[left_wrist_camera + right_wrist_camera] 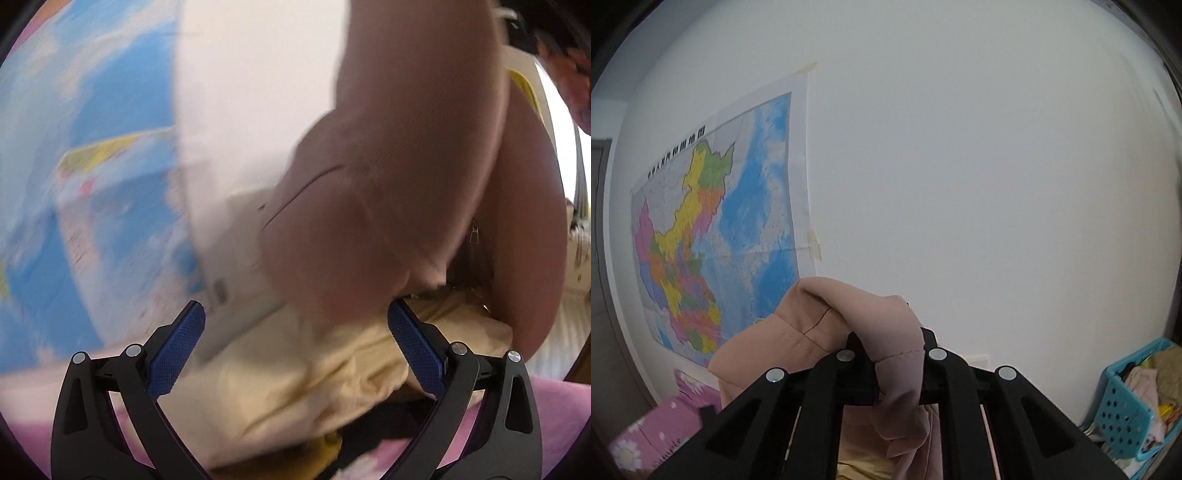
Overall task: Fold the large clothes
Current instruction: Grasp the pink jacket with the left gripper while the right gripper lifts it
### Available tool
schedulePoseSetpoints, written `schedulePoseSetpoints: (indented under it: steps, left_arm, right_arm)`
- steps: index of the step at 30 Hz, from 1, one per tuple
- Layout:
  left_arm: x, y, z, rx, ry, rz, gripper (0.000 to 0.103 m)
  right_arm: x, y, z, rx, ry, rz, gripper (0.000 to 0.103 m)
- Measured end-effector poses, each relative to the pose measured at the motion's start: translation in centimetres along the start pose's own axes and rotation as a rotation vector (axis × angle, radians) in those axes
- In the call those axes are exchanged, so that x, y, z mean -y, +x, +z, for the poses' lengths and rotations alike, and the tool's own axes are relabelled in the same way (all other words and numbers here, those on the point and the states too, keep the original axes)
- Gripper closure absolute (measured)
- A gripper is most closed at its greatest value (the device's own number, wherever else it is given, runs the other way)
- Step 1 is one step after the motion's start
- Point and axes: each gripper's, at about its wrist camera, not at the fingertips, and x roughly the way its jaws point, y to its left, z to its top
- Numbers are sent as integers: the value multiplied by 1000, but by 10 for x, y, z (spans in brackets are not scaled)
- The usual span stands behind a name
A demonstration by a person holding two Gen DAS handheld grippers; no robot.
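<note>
Here the right gripper (892, 349) points up toward the white wall (979, 166), clamped on a fold of the dusty-pink garment (849, 317), which hangs over its fingers. The left gripper (295, 328) is spread wide, empty, aimed at the hanging pink cloth above a cream garment (295, 373) on the pink bedding (561, 406).

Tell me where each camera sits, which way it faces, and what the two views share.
Left wrist: sits behind the open left gripper, facing a hanging dusty-pink garment above a cream garment; both blue-padded jaws show.
Right wrist: sits behind the right gripper, tilted up at the white wall; its jaws are shut on the pink garment's edge.
Shared: the pink garment, the wall map and the pink floral bedding.
</note>
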Motion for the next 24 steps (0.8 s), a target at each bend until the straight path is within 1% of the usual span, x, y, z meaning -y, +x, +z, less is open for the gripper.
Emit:
schedulePoseSetpoints:
  steps: [1, 2, 3, 4, 5, 6, 7, 8, 9, 10, 11, 13, 15, 17, 18, 20, 22, 24]
  left_arm:
    - [4, 8, 5, -7, 10, -8, 5]
    - [7, 14, 8, -10, 14, -27, 5]
    - [10, 16, 10, 3, 20, -58, 8]
    - [14, 18, 14, 25, 34, -64, 15]
    - [16, 25, 18, 20, 45, -53, 52]
    - [16, 29, 22, -3, 31, -74, 92]
    - [13, 30, 28, -17, -1, -92, 92]
    - [13, 26, 34, -1, -17, -88, 93]
    - [13, 20, 42, 24, -15, -75, 93]
    - [15, 10, 53, 53, -9, -54, 94]
    - [17, 2, 63, 73, -8, -50, 94]
    - [18, -26, 94, 144, -16, -31, 94]
    - [14, -53, 123, 207, -38, -28, 94]
    - [7, -95, 156, 283, -57, -28, 94]
    - [5, -110, 165, 306, -57, -22, 94]
    - [-3, -156, 183, 357, -55, -9, 93]
    - [-11, -207, 193, 391, -47, 22, 93]
    - [-10, -244, 199, 402, -35, 68, 93]
  right_arm:
    - [-1, 1, -1, -1, -1, -3, 94]
    - [0, 1, -1, -4, -2, -1, 94]
    - [0, 1, -1, -7, -10, -7, 94]
    - [1, -1, -1, -5, -9, -11, 94]
    - [3, -3, 0, -4, -7, -14, 94]
    - [6, -5, 1, -1, 7, -14, 94]
    - [10, -7, 3, -2, 23, -13, 94]
    - [12, -10, 5, -1, 28, -23, 95]
    - [14, -19, 10, 19, 25, -47, 95]
    - [16, -26, 14, 29, 27, -51, 95]
    - [16, -40, 23, 55, 26, -58, 95]
    - [14, -65, 40, 104, 22, -63, 95]
    - [6, -105, 65, 177, 4, -73, 95]
    - [-5, -136, 82, 224, -22, -80, 95]
    - [-13, -156, 94, 251, -38, -78, 95]
    - [-24, -185, 107, 283, -44, -64, 95]
    - [-40, -213, 113, 305, -62, -40, 95]
    - [-53, -232, 111, 316, -75, -1, 95]
